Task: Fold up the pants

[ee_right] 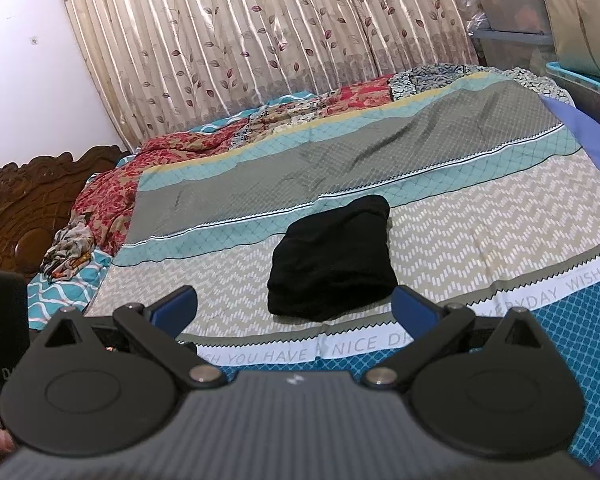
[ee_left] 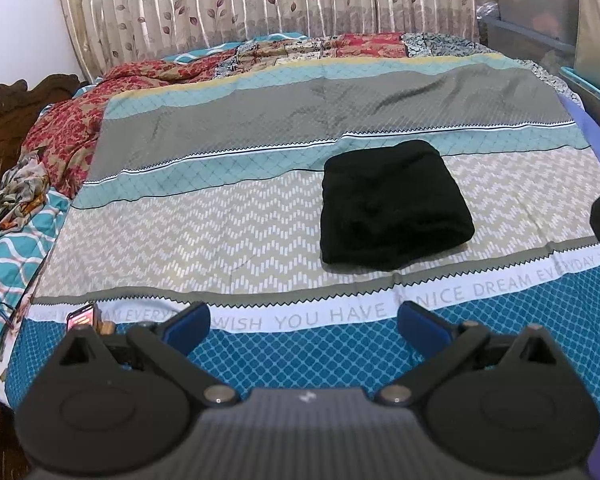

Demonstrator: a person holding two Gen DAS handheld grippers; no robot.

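Only the left view shows a phone [ee_left: 81, 317]; both claws [ee_left: 304, 322] [ee_right: 294, 307] spread, folded pants [ee_left: 392, 206] apart.

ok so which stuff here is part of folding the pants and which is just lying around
Part of the job:
- pants, black, already folded, on the bedspread
- left claw, open
- right claw, open

Just lying about:
- red quilt
- crumpled scarf
- phone
- curtain
- storage bins

Leaf-print curtains [ee_left: 220, 8] behind a carved wooden headboard [ee_right: 32, 204].
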